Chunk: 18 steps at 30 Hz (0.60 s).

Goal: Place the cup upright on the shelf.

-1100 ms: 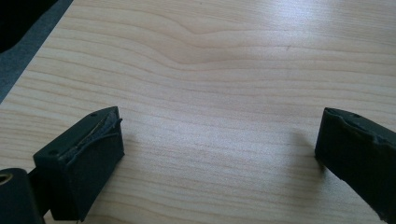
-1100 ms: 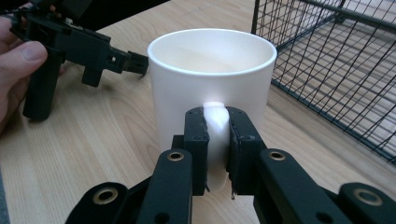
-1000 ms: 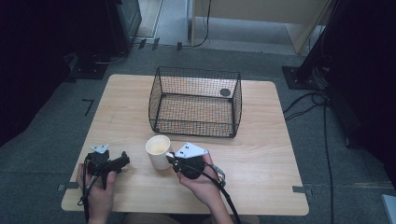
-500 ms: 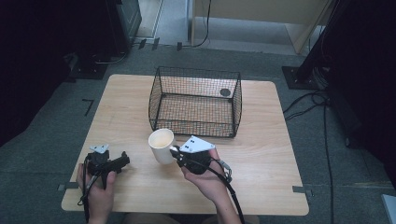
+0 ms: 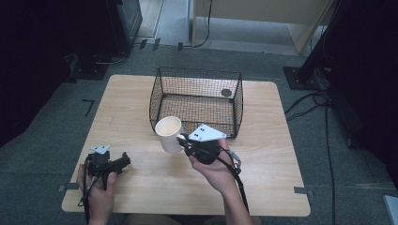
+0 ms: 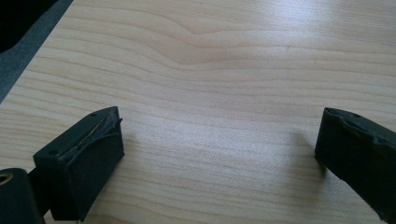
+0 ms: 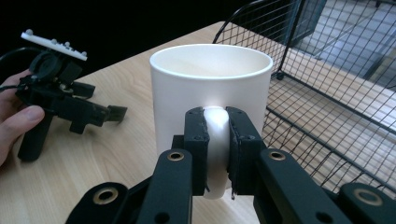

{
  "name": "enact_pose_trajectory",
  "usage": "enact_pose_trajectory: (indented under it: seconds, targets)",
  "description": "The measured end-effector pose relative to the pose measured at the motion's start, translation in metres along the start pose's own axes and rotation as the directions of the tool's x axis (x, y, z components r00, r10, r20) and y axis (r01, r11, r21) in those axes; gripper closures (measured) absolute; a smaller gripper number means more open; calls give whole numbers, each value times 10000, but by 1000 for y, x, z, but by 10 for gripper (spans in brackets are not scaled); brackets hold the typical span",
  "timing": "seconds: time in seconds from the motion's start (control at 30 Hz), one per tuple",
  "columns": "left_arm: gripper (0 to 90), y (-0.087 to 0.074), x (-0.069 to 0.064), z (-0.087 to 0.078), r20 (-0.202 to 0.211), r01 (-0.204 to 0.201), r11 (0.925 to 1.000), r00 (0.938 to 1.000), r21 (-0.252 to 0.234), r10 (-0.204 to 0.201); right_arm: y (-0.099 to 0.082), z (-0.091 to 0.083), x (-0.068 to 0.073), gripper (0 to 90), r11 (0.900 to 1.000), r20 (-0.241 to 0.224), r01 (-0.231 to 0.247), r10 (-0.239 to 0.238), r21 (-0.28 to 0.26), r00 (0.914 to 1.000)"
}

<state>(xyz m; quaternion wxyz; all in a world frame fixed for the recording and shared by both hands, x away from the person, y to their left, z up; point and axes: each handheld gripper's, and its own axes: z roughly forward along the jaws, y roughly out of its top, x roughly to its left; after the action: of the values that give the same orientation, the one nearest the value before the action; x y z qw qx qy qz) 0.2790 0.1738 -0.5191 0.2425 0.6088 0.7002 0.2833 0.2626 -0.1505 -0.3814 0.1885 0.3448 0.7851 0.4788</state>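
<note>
- The right gripper [image 5: 180,139] had its fingers [image 7: 196,140] clamped on the handle of the white mug [image 5: 169,133], one pad on each side of that handle (a firm-looking pinch, seen from the right gripper view).
- Compared with a second before, the mug had come up off the desk [image 5: 263,154] and drifted toward the wire basket [image 5: 197,101]; it sat lower and nearer the person then, and now it hung upright just in front of the basket's near wall.
- That read as the lift stage of a move into the basket: the pick looked done, the carry over the rim not yet.
- The left gripper [image 5: 123,162] lay low at the near left corner of the desk in the same spot as a second earlier, fingers [image 6: 84,158] wide apart with nothing but bare wood between them.
- A small dark round object [image 5: 226,93] lay on the basket's floor at the far right (too small to name).
- The near rim looked like the thing to clear next.
</note>
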Motion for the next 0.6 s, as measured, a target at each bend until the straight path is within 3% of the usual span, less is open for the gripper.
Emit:
enact_pose_trajectory:
  seconds: [0.6]
  targets:
    - [12,0,0,0,1,-20,10000,10000,17,20,27,-6,-30,808,9999,578,1,8,-166,9983]
